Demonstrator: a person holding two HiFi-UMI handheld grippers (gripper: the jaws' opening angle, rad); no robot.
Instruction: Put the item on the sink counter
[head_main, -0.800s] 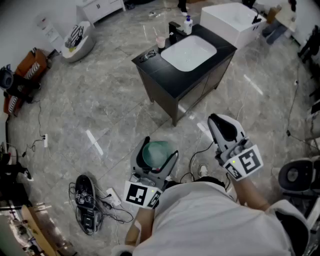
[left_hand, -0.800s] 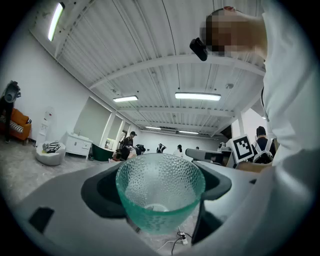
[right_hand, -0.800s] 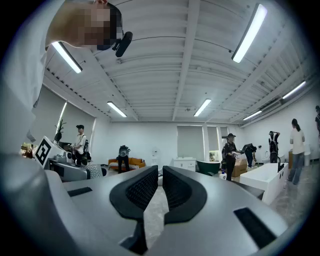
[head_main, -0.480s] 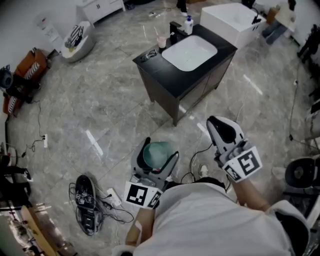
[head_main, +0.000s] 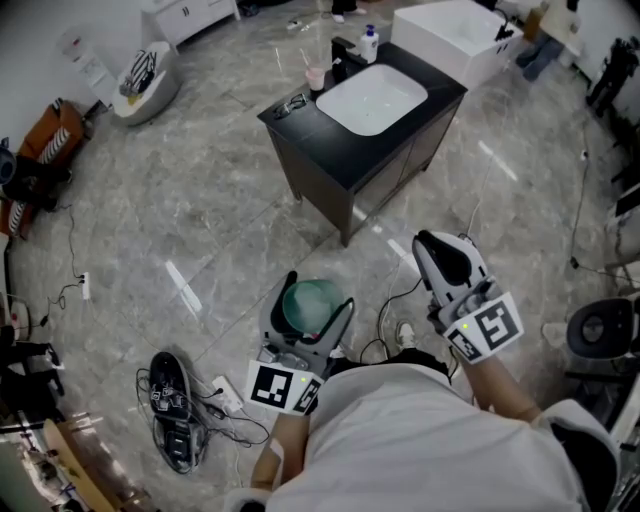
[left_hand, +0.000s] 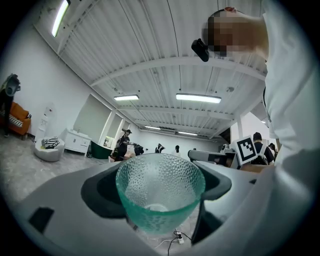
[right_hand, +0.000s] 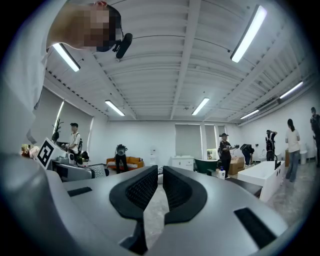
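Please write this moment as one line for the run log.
left gripper: shut on green glass cup | right gripper: shut, empty | sink counter: ahead, cup not yet there

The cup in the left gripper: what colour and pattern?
The cup is translucent green, dimpled; left gripper view.

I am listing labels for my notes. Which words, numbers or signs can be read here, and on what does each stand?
No words or numbers can be read.
The cube on the left gripper: a black-and-white square marker, no letters.
The cube on the right gripper: the same kind of marker.
The bottle on the sink counter: label too small to read.
The green glass bowl: no print visible.
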